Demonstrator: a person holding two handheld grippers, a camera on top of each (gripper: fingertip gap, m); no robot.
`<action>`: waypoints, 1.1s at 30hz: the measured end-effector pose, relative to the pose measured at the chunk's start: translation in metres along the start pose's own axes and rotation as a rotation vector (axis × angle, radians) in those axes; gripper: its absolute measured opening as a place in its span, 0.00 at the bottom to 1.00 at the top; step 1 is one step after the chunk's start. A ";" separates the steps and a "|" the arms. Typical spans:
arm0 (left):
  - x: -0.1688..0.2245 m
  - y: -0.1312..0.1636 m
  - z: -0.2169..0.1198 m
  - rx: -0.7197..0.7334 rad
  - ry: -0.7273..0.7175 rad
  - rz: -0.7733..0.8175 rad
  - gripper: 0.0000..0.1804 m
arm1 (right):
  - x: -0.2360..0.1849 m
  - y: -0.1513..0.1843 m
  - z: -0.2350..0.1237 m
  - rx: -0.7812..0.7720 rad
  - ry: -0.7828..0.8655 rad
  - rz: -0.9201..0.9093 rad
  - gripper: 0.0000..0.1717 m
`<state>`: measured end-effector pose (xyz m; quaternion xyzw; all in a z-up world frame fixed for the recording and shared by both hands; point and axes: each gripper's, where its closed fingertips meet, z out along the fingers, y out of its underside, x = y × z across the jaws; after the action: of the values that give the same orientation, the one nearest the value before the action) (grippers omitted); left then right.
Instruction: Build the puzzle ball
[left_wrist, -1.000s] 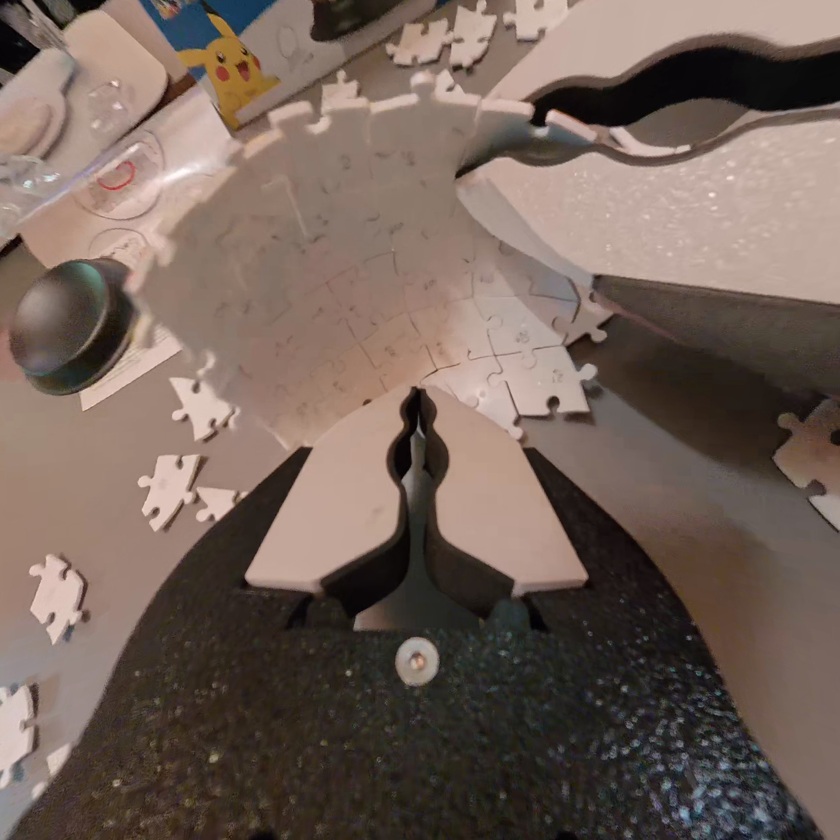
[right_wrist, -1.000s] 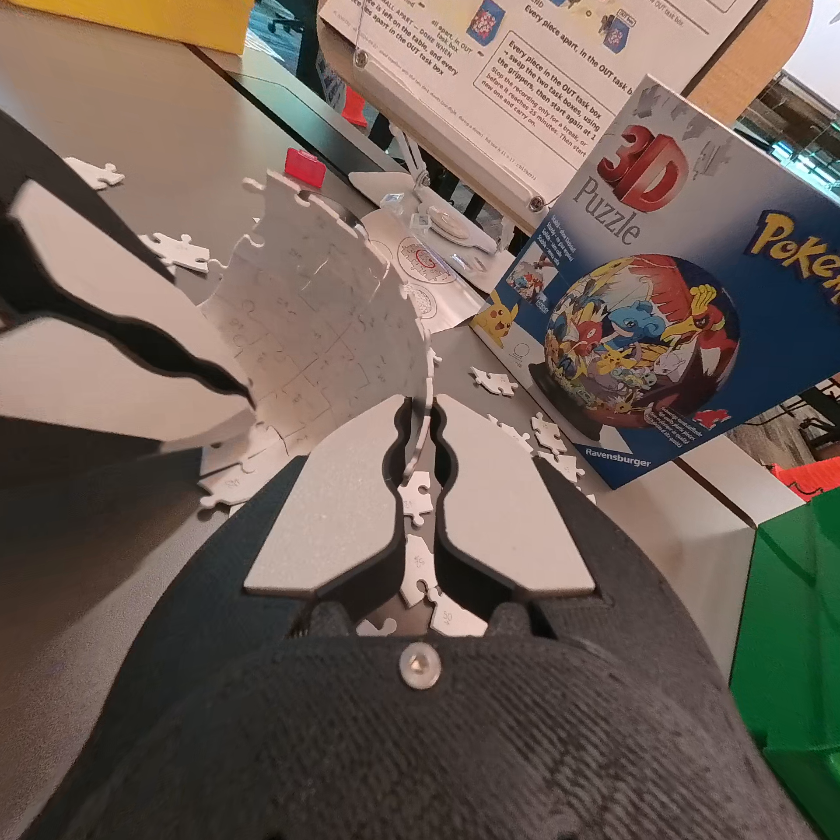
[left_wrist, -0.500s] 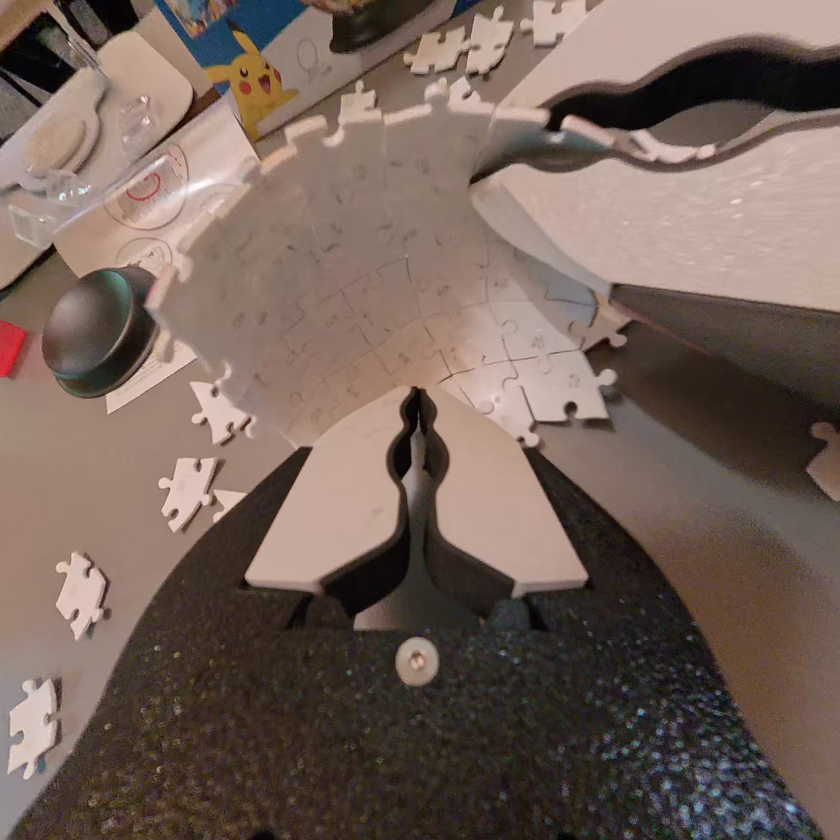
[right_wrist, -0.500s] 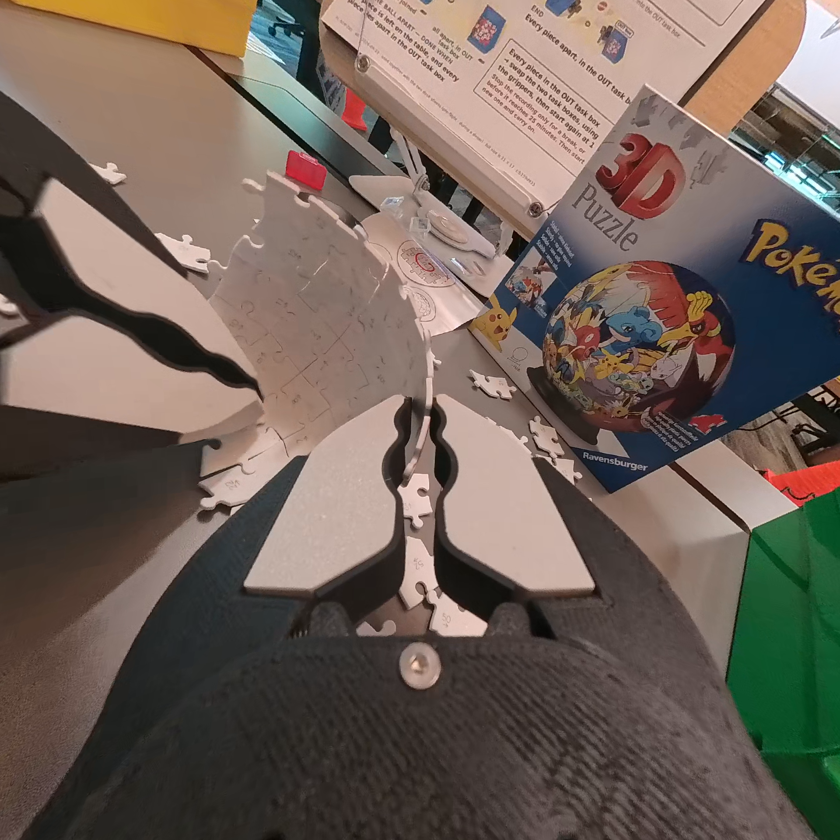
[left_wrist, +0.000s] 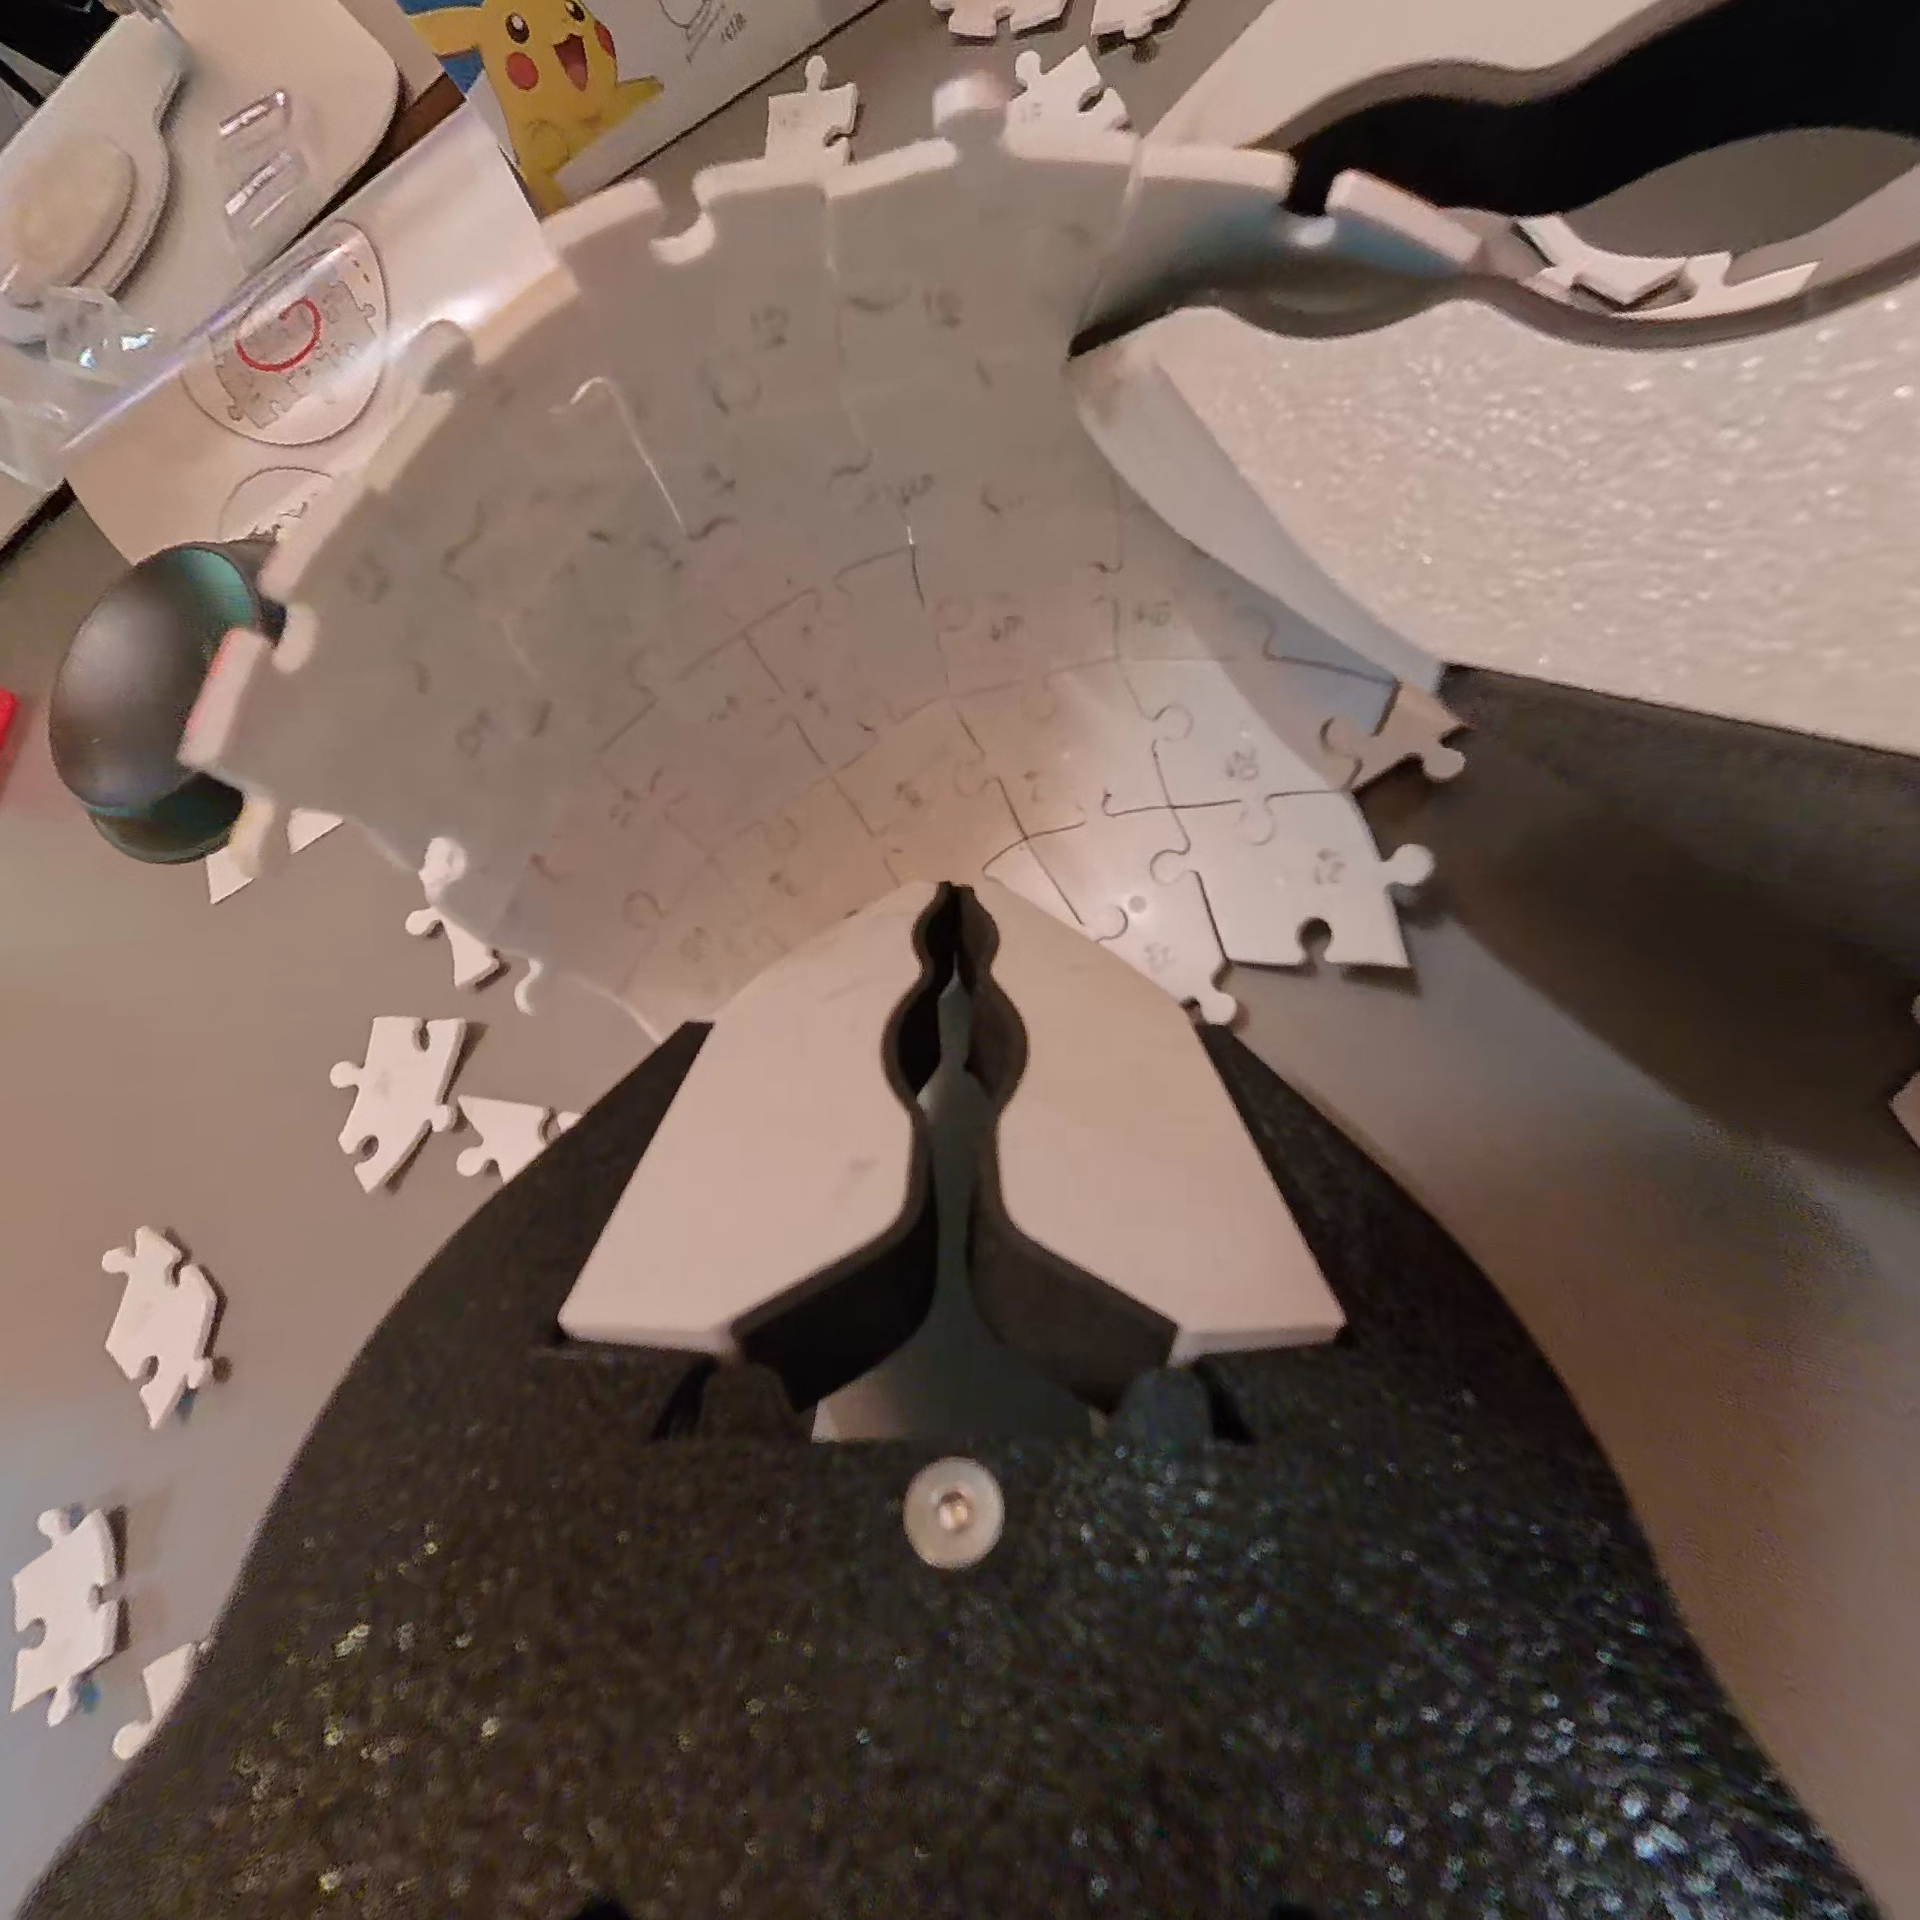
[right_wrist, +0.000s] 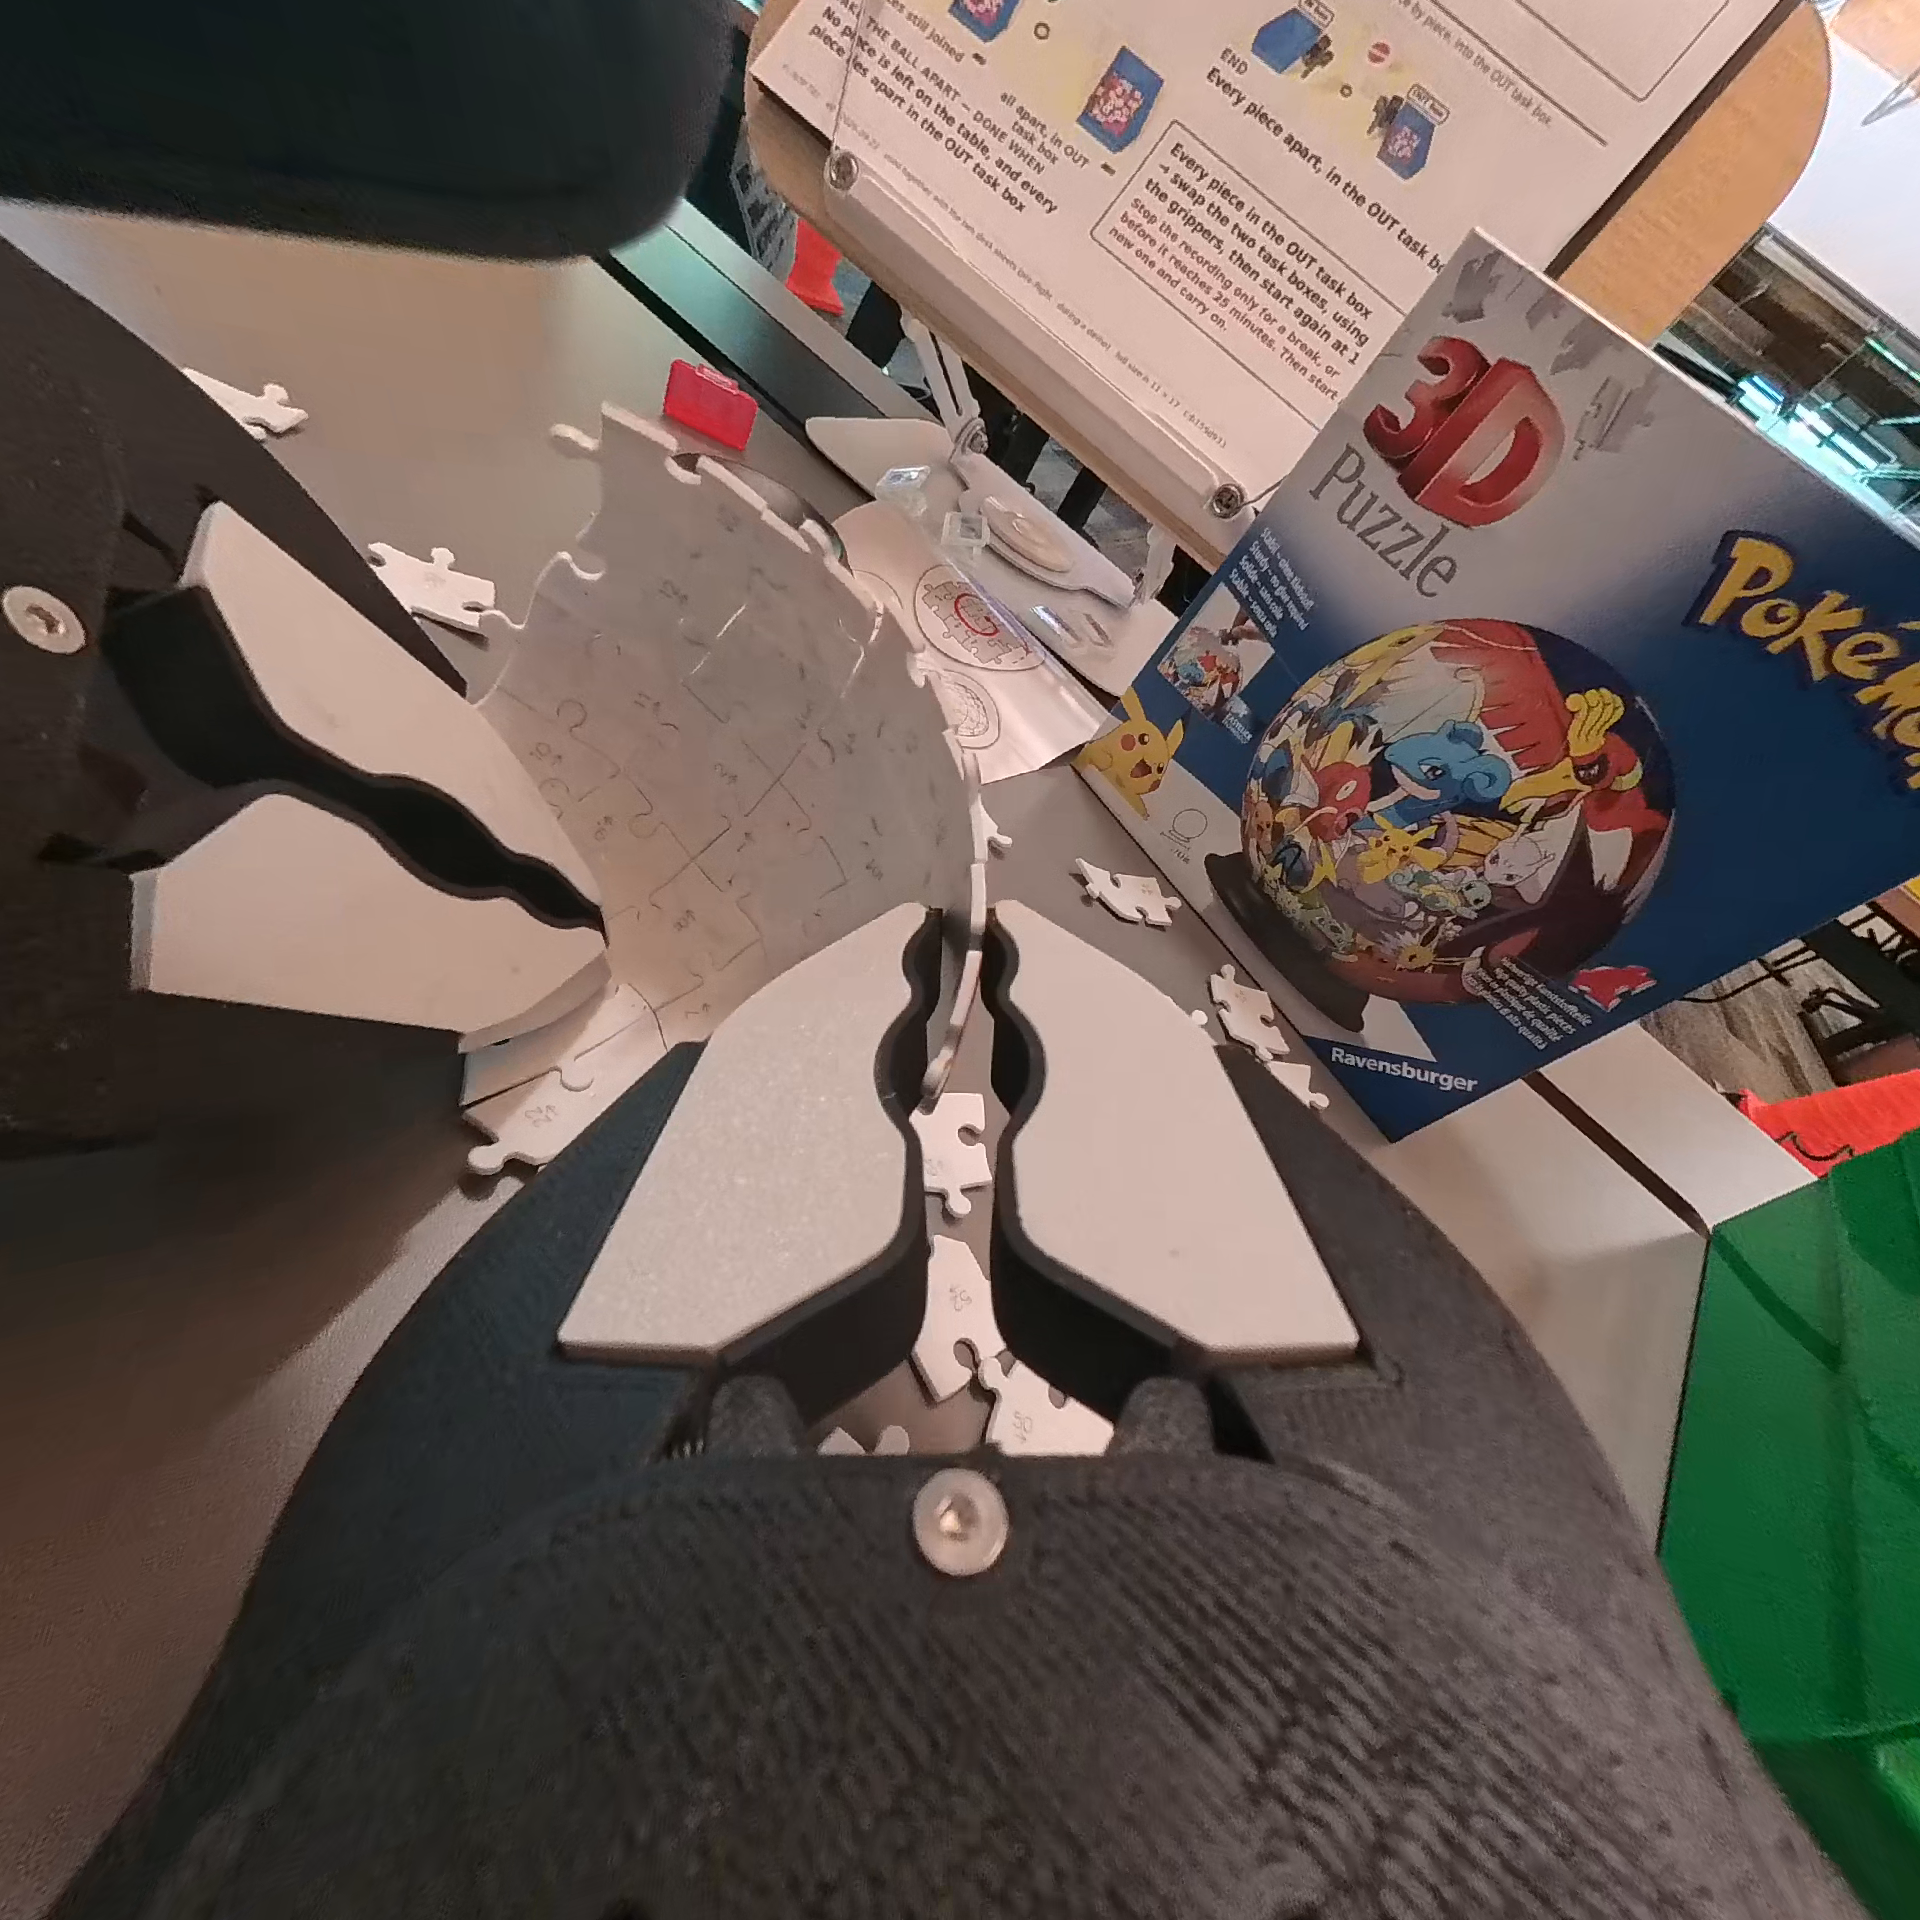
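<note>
1. Left wrist view: the left gripper (left_wrist: 951, 909) has its fingers closed together at the lower edge of a curved white shell of joined plastic jigsaw pieces (left_wrist: 790, 582); whether they pinch that edge cannot be told here.
2. The shell's hollow, numbered side faces this camera, and it rises from the grey table (left_wrist: 187, 1018) with its jagged rim upward.
3. The right gripper (right_wrist: 961, 935) is clamped on the shell's right rim, both pads pressing the thin edge.
4. Only the right wrist view shows the blue puzzle box (right_wrist: 1538, 707), a green bin (right_wrist: 1808, 1455) and a white instruction sheet (right_wrist: 1195, 156).
5. Only the left wrist view shows a black dome-shaped stand (left_wrist: 135, 707).
6. Loose white pieces (left_wrist: 400, 1081) lie scattered on the table.
</note>
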<state>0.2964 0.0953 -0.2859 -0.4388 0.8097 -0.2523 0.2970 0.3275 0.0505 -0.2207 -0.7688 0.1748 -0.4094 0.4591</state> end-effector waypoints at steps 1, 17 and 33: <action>0.000 0.000 0.000 0.002 0.003 -0.002 0.00 | 0.000 0.000 0.000 0.002 0.000 0.000 0.04; 0.001 0.001 -0.003 0.020 0.012 -0.022 0.00 | 0.000 -0.001 -0.001 0.007 0.004 -0.016 0.04; 0.002 0.002 0.000 -0.118 0.074 0.006 0.00 | 0.000 0.000 0.000 0.003 0.003 -0.016 0.04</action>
<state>0.2942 0.0948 -0.2877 -0.4432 0.8350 -0.2194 0.2412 0.3274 0.0509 -0.2207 -0.7688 0.1689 -0.4144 0.4567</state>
